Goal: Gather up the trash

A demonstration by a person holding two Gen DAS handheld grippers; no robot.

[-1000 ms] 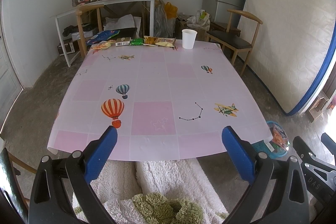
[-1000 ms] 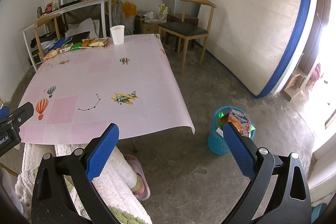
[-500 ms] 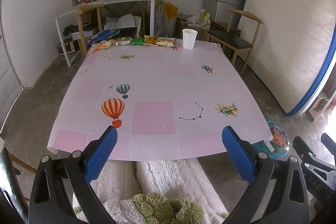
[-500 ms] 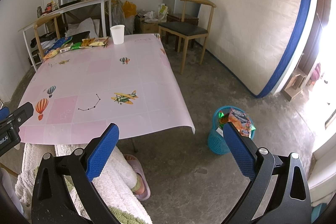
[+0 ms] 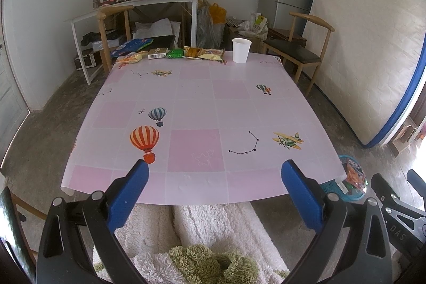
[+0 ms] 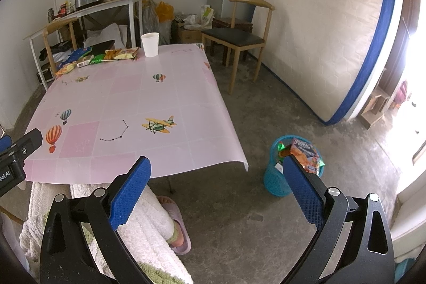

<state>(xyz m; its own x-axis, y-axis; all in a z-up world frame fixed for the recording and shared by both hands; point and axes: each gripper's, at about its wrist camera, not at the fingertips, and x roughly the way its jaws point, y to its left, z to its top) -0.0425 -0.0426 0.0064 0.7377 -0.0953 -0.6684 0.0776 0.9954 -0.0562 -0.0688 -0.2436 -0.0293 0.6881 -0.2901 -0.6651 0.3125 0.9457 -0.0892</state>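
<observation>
On the glossy table (image 5: 207, 108), crinkled wrappers (image 5: 186, 53).

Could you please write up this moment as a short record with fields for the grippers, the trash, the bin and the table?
left gripper: open, holding nothing, at the near table edge
right gripper: open, holding nothing, off the table's right side
trash: row of snack wrappers along the far table edge
white paper cup: upright, to the right of the wrappers
blue bin: on the floor right of the table, an orange packet sticking out
table: pink patterned cloth
</observation>
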